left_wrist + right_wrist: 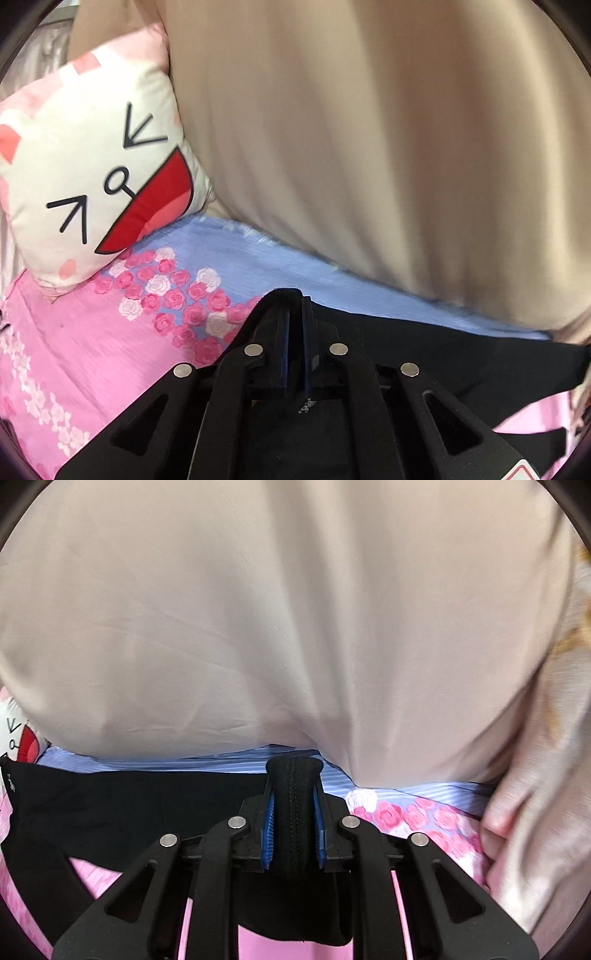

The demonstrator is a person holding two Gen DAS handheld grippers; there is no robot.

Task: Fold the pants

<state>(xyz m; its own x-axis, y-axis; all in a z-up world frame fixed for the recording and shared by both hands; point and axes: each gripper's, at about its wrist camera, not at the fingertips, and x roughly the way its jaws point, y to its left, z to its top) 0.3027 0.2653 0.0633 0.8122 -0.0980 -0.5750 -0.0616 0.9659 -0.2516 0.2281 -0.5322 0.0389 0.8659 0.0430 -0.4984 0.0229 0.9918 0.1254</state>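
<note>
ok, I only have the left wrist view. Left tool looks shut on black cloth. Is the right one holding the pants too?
Observer: Yes. The right tool is shut on a stitched fold of the black pants.
Operator: Anything to the right of it?
Observer: A pale silky cloth bunched on the flowered sheet.
Operator: Is the pillow near it?
Observer: Only a sliver of the pillow shows, at the far left edge, beyond the pants.
</note>
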